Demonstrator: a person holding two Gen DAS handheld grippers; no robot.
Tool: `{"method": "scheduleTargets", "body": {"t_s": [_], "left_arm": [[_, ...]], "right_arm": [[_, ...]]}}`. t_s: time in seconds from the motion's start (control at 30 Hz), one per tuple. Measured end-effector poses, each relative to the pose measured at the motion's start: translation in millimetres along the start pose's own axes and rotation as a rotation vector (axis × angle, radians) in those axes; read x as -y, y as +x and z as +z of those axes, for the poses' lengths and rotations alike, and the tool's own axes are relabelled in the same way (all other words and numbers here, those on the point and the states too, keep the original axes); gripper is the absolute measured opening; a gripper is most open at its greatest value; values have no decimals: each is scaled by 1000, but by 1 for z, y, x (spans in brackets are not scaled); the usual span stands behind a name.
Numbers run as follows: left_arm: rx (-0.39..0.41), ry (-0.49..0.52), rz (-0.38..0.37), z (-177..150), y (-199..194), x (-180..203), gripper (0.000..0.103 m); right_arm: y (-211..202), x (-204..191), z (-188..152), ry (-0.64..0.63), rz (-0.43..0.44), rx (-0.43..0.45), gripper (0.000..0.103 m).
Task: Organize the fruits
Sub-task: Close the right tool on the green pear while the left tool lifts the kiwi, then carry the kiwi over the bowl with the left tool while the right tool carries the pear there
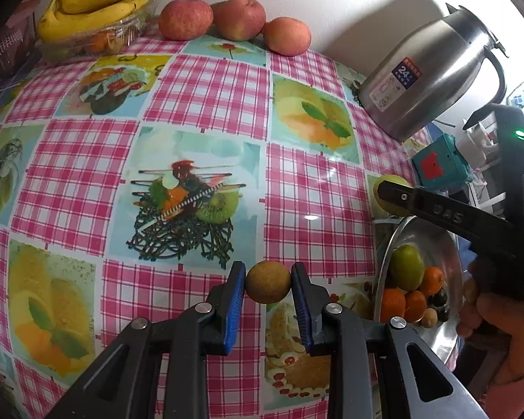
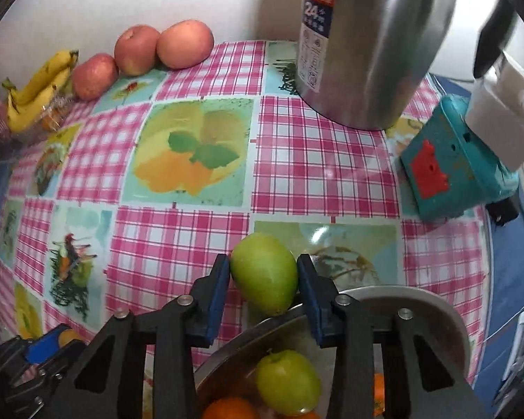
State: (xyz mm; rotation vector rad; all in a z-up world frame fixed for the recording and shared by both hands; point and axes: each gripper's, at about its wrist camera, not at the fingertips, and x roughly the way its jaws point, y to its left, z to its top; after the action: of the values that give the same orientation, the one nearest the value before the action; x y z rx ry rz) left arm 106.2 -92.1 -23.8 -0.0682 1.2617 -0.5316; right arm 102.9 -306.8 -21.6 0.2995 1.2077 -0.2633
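My left gripper [image 1: 268,281] is shut on a small round brown fruit [image 1: 268,282] above the checked tablecloth. My right gripper [image 2: 263,272] is shut on a green fruit [image 2: 263,272] just over the rim of a steel bowl [image 2: 436,309]. The bowl [image 1: 391,244] holds another green fruit [image 2: 288,382], oranges [image 1: 403,302] and small dark fruits. The right gripper [image 1: 384,193] shows at the right in the left wrist view, and the left gripper [image 2: 52,344] at the lower left in the right wrist view. Three red apples [image 1: 237,19] and bananas [image 1: 97,3] lie at the back by the wall.
A steel kettle [image 1: 433,73] stands at the back right, near the bowl. A teal box with a red mark [image 2: 454,164] sits at the table's right edge. A clear tray [image 1: 87,40] with small oranges sits under the bananas.
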Motion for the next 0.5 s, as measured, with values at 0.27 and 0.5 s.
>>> {"method": "scheduleTargets", "body": {"t_s": [0.27,0.5], "left_arm": [[34,74,-38,-8,-18,29,29],[43,243,-97,-35,-29,87,29]], "right_arm": [[-67,11,-39,89,125,120,41],[-103,40,-108,236,55,144,41]]}}
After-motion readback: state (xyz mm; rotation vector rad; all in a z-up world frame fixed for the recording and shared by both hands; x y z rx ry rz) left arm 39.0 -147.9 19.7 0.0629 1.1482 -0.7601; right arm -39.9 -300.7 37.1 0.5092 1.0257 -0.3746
